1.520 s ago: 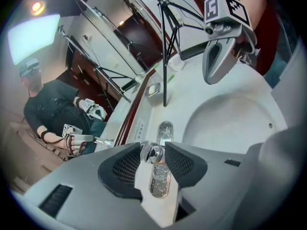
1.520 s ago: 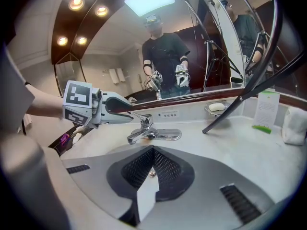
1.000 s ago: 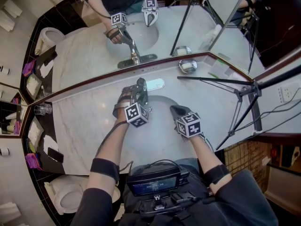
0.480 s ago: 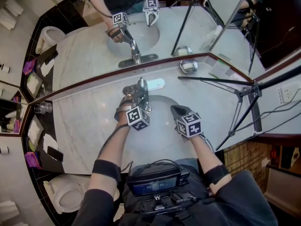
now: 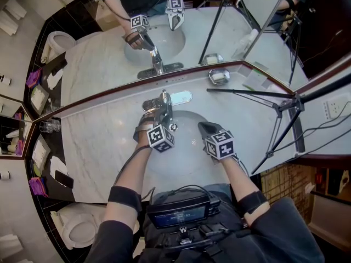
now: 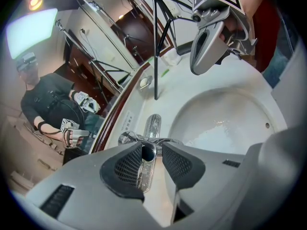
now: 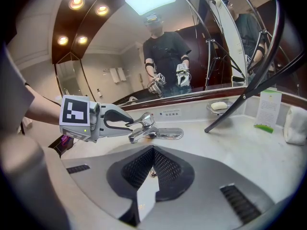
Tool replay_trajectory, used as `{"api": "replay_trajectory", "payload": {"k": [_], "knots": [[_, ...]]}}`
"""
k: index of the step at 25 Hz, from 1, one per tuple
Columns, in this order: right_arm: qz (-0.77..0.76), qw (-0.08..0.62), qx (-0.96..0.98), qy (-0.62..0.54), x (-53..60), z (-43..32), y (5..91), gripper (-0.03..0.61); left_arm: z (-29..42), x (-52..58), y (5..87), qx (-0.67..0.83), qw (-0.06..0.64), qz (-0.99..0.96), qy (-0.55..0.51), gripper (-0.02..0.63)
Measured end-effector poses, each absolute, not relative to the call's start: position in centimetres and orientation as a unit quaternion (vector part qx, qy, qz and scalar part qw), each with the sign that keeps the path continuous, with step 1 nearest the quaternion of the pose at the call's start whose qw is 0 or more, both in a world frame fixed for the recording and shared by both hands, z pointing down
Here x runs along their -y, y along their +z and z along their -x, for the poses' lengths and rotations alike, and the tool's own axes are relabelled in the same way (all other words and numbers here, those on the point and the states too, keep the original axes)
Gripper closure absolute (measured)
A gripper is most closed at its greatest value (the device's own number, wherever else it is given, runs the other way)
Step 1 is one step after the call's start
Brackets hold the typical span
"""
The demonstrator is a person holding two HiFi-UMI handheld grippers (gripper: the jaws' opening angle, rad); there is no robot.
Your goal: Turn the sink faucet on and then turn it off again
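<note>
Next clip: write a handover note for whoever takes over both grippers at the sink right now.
Left gripper: jaws closed on the faucet lever at the back of the sink.
Right gripper: jaws shut, empty, held over the sink's right side.
Water: no stream shows at the spout. The sink has wet drops, so it may already have run, but that can't be confirmed.
Left to do: make sure the lever is fully off, then let go.

Marble counter [image 5: 98, 147] carries the faucet [image 5: 164, 100], a soap dish [image 5: 219, 76], and what looks like a glass [image 5: 49, 126].
</note>
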State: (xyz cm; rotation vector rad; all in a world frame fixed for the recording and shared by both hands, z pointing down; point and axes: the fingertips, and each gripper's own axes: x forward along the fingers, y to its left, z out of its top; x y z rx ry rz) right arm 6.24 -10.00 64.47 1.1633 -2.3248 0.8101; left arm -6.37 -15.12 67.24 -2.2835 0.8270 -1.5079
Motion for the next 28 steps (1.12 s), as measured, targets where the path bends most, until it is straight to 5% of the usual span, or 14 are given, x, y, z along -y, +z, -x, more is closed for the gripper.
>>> {"api": "replay_trajectory", "payload": {"k": [11,14,16,28], "knots": [[-0.420,0.203,0.838,0.283,10.2,-6.6,63.8,0.558,6.6,13.8,65.3,-0.297,0.134,0.803,-0.499,0.496],[-0.419,0.202,0.840,0.281,10.1,-6.5,63.7,0.558,7.2,13.2,63.9,-0.319,0.120,0.808,-0.480,0.543],[-0.417,0.200,0.841,0.279,10.0,-6.3,63.5,0.558,7.5,12.7,62.8,-0.336,0.098,0.816,-0.460,0.612],[-0.414,0.193,0.850,0.262,9.7,-6.0,61.8,0.558,9.5,8.5,58.3,-0.432,-0.095,0.850,-0.288,0.614]]}}
